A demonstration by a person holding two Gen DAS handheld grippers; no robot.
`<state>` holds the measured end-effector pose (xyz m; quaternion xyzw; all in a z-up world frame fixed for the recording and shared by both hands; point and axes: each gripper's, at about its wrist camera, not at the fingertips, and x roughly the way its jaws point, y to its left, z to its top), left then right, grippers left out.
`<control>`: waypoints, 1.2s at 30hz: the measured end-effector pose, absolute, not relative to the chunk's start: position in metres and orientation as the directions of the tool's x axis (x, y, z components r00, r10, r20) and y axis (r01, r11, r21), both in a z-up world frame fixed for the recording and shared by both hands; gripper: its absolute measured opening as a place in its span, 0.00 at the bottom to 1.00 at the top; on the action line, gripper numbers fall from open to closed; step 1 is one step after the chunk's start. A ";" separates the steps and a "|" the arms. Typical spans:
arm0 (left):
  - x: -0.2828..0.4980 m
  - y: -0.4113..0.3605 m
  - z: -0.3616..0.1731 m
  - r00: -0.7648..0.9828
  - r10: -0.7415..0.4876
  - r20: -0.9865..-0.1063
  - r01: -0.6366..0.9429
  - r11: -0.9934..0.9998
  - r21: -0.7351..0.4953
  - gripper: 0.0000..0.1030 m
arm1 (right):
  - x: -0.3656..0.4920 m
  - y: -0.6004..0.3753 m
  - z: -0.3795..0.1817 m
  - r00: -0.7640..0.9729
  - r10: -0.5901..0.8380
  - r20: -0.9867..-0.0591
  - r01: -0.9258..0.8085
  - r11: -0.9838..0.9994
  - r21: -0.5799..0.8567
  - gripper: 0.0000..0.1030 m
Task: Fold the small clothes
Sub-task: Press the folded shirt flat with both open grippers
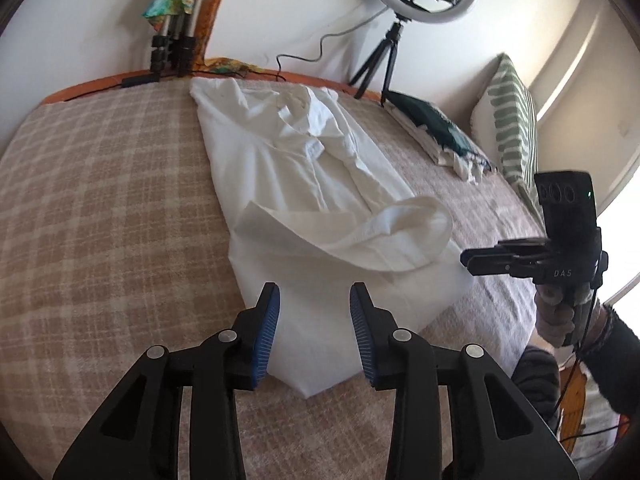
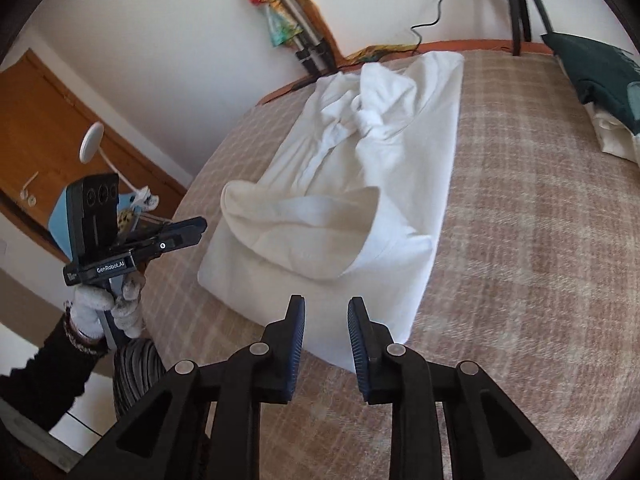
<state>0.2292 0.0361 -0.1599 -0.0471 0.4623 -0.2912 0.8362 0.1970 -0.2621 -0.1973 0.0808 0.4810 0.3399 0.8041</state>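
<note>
Both hand-held grippers, left (image 1: 314, 334) and right (image 2: 326, 346), hang open and empty over the shirt (image 1: 304, 184). Its loose hem flap (image 1: 372, 236) bulges, so it may spring open.

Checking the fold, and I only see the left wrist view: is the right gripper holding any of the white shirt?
Observer: No. The right gripper is open, with nothing between its jaws; the white shirt lies free.
Operator: What's left of the bed? It's out of my frame.
Observer: A brown wooden door in the wall.
Operator: And my left hand?
Observer: The left hand wears a white glove.
</note>
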 end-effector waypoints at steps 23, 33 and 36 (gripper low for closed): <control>0.312 0.032 -0.151 0.511 -0.430 -0.744 0.399 0.885 -0.238 0.33 | 0.269 -0.277 -0.189 0.467 0.465 -0.752 -0.329 0.881 0.341 0.36; 0.382 0.050 -0.145 0.543 -0.426 -0.724 0.336 0.900 -0.277 0.34 | 0.343 -0.278 -0.161 0.515 0.428 -0.743 -0.363 0.894 0.263 0.38; 0.404 0.053 -0.154 0.536 -0.418 -0.733 0.321 0.904 -0.282 0.34 | 0.376 -0.282 -0.165 0.511 0.435 -0.741 -0.349 0.893 0.284 0.39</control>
